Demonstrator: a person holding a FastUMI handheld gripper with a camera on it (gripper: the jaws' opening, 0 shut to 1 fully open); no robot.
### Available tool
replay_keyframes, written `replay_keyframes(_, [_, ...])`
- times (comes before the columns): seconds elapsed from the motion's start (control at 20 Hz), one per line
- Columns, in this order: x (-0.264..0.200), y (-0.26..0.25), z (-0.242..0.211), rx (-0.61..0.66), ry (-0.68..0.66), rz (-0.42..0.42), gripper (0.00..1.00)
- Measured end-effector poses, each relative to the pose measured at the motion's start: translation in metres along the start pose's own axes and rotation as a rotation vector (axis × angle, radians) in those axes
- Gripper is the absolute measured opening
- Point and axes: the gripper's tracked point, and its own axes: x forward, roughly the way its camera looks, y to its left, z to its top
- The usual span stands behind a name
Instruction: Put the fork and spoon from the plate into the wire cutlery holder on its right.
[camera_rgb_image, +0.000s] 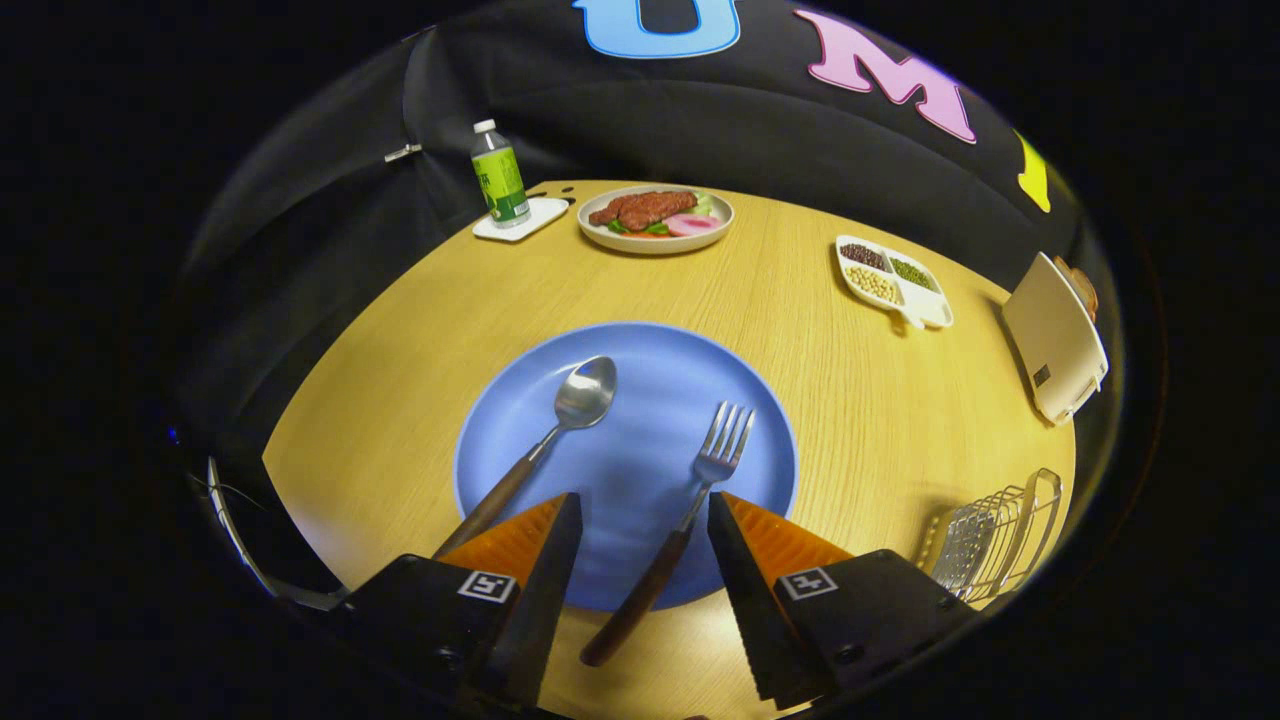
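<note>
Hand-held gripper (643, 520) hovers open over the blue plate (640, 350), fork (690, 505) handle between its fingers, spoon (560, 425) left of them. Closing off-centre could skid the thin handle off the bench (800, 300). Wire cutlery holder (990, 540) sits right, partly cut off; its openings are hard to judge.

A green-labelled bottle (499, 183) stands on a white coaster (522, 219) at the wooden desk's (780, 300) far edge. Just beside it sits a plate of meat and vegetables (655, 218). A divided dish of beans (893, 280) lies toward the far right corner, near a white toaster (1055, 338) at the right edge.
</note>
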Motion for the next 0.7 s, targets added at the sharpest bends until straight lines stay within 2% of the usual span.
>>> replay_keyframes(0.15, [0.007,-0.005,-0.010,0.022,0.040,-0.021,0.71])
replay_keyframes(0.3, [0.013,-0.007,-0.014,0.033,0.068,-0.024,0.41])
replay_keyframes(0.35, [0.012,-0.009,-0.014,0.035,0.080,-0.031,0.41])
replay_keyframes(0.4, [0.014,-0.012,-0.015,0.035,0.081,-0.037,0.36])
replay_keyframes(0.45, [0.014,-0.014,-0.014,0.045,0.089,-0.035,0.29])
replay_keyframes(0.5, [0.017,-0.011,-0.014,0.062,0.096,0.000,0.16])
replay_keyframes(0.7, [0.007,-0.012,-0.016,0.137,0.150,0.093,0.08])
